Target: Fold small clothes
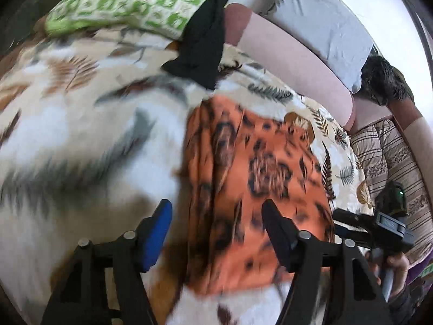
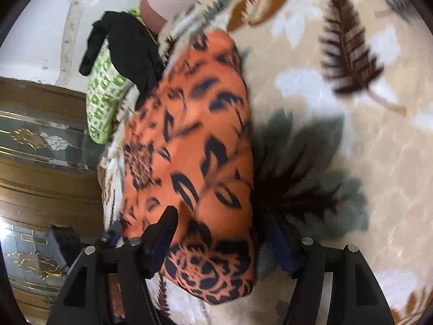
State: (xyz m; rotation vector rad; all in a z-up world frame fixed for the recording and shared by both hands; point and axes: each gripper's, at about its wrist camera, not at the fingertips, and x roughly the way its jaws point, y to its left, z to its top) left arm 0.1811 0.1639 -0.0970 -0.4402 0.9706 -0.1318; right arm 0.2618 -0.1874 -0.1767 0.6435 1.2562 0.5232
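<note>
Left wrist view, nearest: the left gripper (image 1: 216,230) is released, its jaws spread wide and holding nothing, poised over the near end of an orange, black-printed garment (image 1: 251,159). One finger (image 1: 155,234) stands over bare blanket just outside the garment's left edge; the other is over the print.

The garment lies as a long folded strip on a leaf-patterned fleece blanket (image 1: 75,124). Its left edge is fairly straight, its near edge uneven. Wide bare blanket lies to its left; only a narrow band shows to its right.

At the garment's right, the right gripper (image 1: 379,230) appears, held in a hand (image 1: 396,266).

Right wrist view: the right gripper (image 2: 220,238) is likewise released and spread, straddling the garment's (image 2: 189,146) near end. Broad open blanket (image 2: 338,135) extends on one side; on the other the bed edge falls away toward wooden, glass-panelled furniture (image 2: 40,162).

Farther off, a black cloth (image 1: 203,40) lies just past the garment's far end, draped against a green-and-white patterned pillow (image 1: 127,2). A pink padded surround (image 1: 292,54) borders the bed beyond.
</note>
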